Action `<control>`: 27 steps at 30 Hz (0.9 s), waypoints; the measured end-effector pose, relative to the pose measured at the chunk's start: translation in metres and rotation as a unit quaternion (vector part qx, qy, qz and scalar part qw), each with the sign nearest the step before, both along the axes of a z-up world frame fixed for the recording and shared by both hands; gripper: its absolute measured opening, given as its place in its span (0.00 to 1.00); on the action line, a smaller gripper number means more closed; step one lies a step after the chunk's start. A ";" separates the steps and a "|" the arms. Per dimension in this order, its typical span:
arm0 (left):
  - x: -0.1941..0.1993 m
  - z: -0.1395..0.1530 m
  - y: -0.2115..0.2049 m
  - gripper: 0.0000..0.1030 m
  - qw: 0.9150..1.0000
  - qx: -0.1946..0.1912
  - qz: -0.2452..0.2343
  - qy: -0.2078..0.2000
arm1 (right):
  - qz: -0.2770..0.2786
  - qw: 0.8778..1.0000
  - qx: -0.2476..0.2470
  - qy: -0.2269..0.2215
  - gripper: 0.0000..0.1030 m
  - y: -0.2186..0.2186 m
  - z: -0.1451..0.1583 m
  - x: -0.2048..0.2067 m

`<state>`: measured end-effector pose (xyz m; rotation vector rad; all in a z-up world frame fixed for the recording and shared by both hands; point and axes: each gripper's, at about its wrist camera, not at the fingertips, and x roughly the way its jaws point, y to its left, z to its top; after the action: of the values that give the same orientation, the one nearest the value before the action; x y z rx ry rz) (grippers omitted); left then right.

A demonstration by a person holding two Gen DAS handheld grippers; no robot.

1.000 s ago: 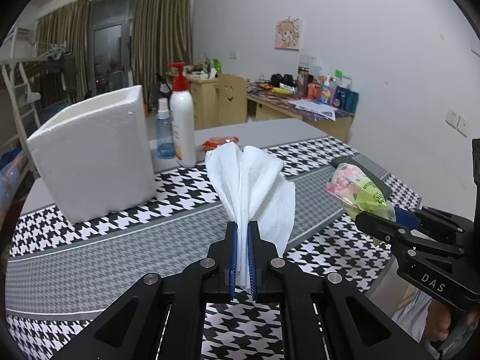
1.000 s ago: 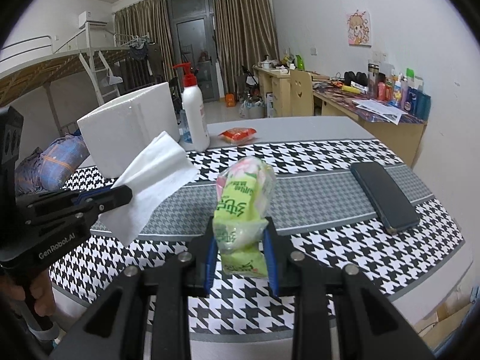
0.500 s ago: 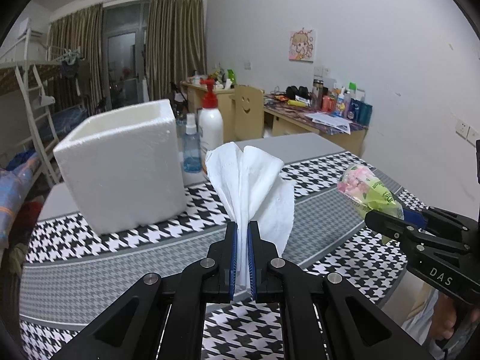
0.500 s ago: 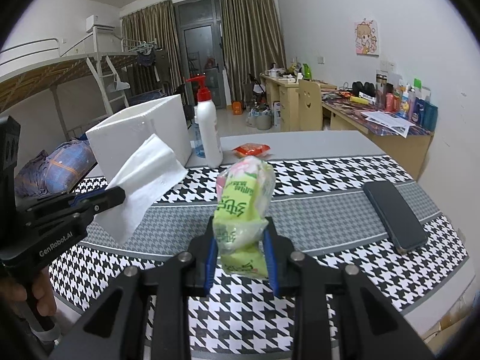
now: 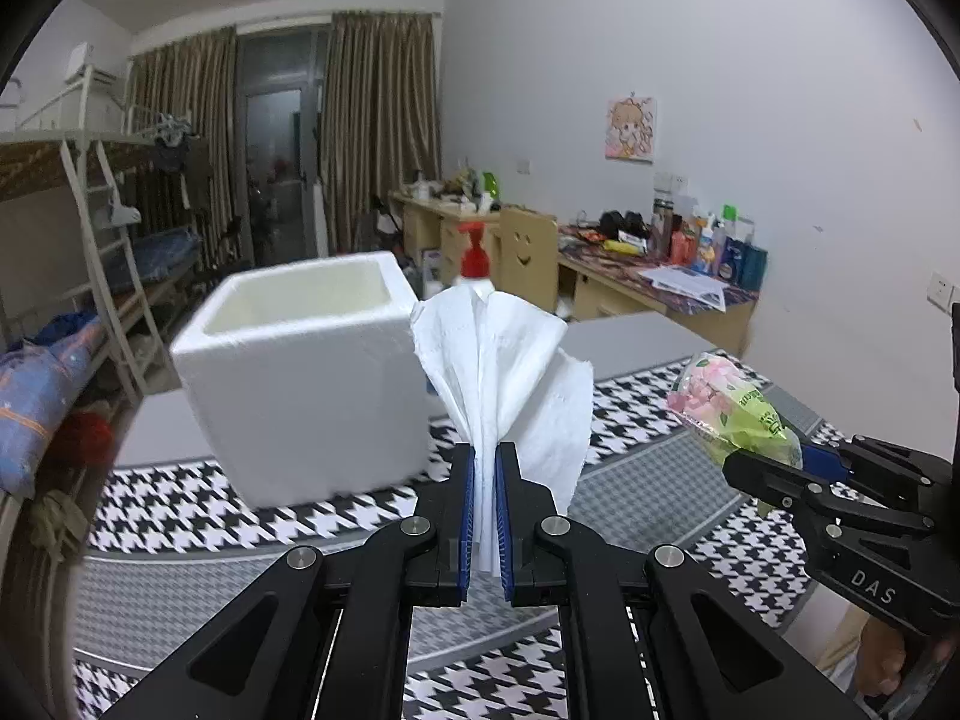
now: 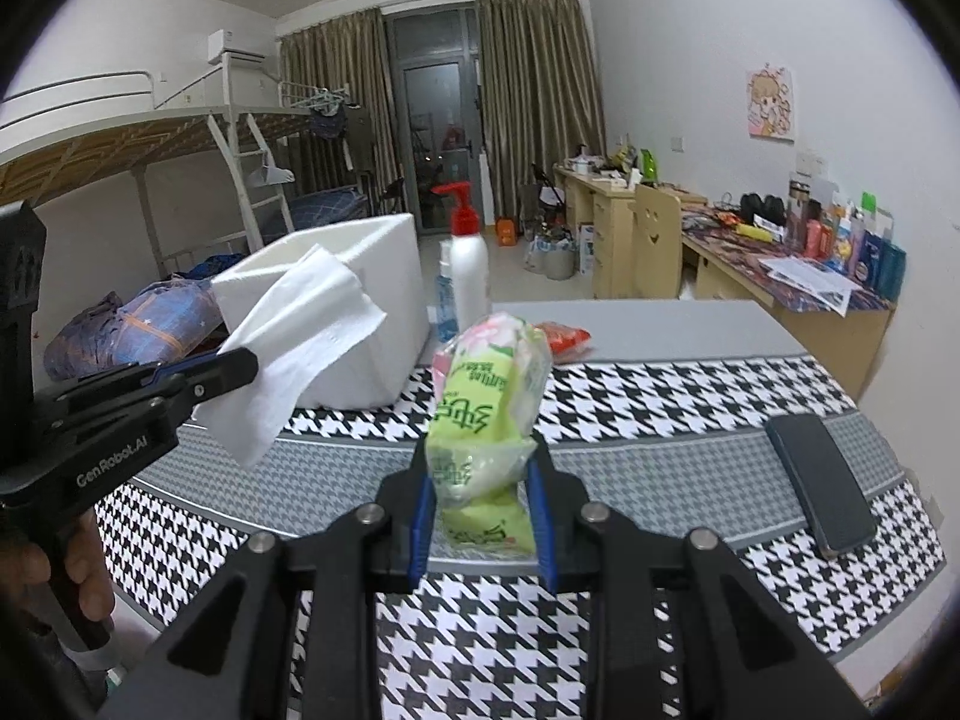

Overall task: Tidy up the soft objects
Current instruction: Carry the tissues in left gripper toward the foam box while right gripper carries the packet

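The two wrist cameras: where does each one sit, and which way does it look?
Left wrist: sits behind the left gripper, looks past its white tissue to the foam box; right gripper shows.
Right wrist: sits behind the right gripper, looks over its green packet; left gripper shows.
Shared: box, tissue, packet, checkered table.

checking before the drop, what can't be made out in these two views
- Foam box floor: left wrist view, its own front wall hides it; contents unknown.
- Pump bottle body: left wrist view, behind the tissue.
- Tissue pack print: right wrist view, too small and crinkled.
- Small blue bottle: right wrist view, mostly behind the pump bottle.
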<state>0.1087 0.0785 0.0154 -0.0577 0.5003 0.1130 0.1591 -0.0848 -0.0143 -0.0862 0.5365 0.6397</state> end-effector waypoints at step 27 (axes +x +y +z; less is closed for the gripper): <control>-0.002 0.048 0.038 0.07 0.997 0.020 0.055 -0.052 | 0.056 0.998 0.018 -0.033 0.32 0.055 0.047 0.006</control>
<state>0.1069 0.1168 0.0633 -0.0507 0.3899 0.2263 0.1648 -0.0296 0.0330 -0.1028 0.4584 0.7539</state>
